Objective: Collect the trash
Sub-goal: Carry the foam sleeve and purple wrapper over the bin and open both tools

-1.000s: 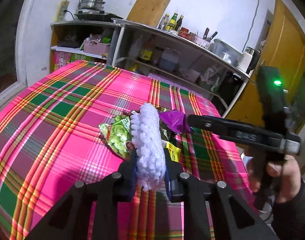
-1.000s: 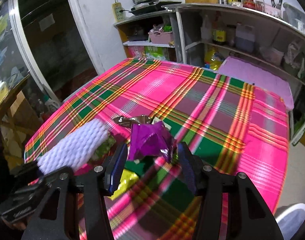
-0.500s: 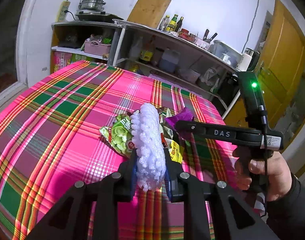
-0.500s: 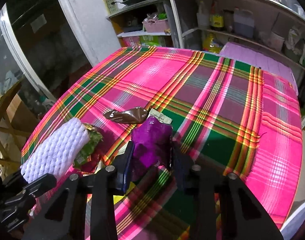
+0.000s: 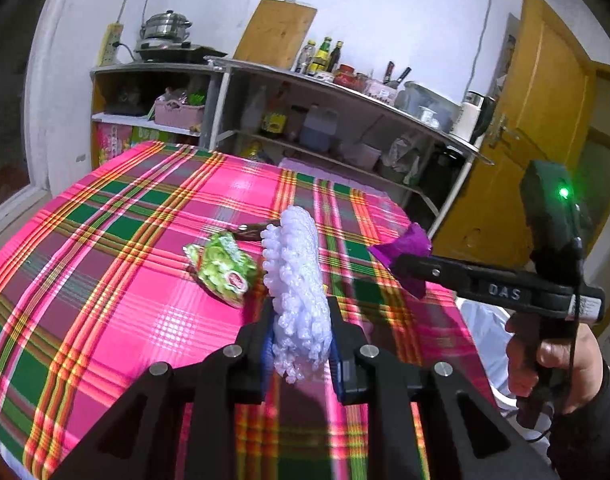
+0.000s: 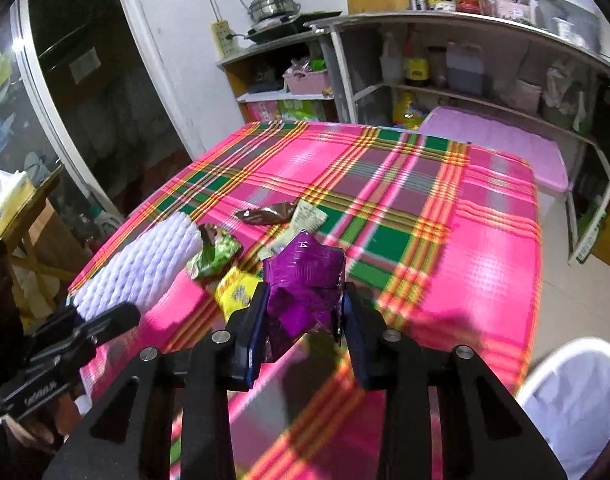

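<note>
My left gripper point(image 5: 301, 344) is shut on a white foam fruit net point(image 5: 297, 280) and holds it above the plaid table. My right gripper point(image 6: 303, 316) is shut on a crumpled purple foil wrapper point(image 6: 303, 280) and holds it off the cloth; the wrapper also shows in the left wrist view point(image 5: 405, 246). On the table lie a green snack bag point(image 5: 223, 266), a yellow wrapper point(image 6: 237, 290), a brown wrapper point(image 6: 267, 213) and a pale paper scrap point(image 6: 307, 216). A white-lined bin point(image 6: 577, 400) stands on the floor at the lower right.
The pink plaid tablecloth point(image 5: 105, 248) covers the table. Metal shelves with bottles and jars point(image 5: 325, 120) stand behind it. A yellow door point(image 5: 545, 120) is at the right. A lilac plastic lid point(image 6: 501, 144) lies beyond the table's far edge.
My right gripper has closed on the purple wrapper and lifted it up and back from the pile. My left gripper has risen a little with the foam net.
</note>
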Motion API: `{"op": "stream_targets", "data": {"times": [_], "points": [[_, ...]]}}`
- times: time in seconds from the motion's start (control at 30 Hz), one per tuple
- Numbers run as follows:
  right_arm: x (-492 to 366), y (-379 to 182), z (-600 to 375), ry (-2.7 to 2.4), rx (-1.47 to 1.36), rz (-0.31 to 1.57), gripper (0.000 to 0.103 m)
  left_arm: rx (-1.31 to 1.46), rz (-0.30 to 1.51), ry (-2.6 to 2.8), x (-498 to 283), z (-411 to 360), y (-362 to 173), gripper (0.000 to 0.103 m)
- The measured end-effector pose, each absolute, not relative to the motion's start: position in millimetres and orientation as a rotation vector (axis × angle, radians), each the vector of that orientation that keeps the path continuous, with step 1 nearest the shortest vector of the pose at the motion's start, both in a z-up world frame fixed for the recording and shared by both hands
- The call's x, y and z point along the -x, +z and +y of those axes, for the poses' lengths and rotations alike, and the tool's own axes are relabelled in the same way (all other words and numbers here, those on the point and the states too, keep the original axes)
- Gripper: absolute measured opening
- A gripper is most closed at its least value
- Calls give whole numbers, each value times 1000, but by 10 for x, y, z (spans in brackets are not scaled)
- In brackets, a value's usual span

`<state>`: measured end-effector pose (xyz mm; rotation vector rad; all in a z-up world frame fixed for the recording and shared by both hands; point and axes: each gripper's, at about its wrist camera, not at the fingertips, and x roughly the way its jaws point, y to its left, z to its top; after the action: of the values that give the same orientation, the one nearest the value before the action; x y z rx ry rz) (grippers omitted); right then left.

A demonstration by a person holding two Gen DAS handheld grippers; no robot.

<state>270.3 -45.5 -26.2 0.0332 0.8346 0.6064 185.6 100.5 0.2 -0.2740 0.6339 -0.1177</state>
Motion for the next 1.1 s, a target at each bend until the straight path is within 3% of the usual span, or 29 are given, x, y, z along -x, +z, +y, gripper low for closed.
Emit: {"op": "stream_targets", "data": {"times": [0.6, 1.1], "points": [[-1626, -157, -1720, 389, -142, 785, 36, 207, 673, -313, -1524, -36, 106, 23], [-1426, -338, -2511, 230, -213, 794, 36, 113, 720, -473, -1709, -953, 70, 23]]}}
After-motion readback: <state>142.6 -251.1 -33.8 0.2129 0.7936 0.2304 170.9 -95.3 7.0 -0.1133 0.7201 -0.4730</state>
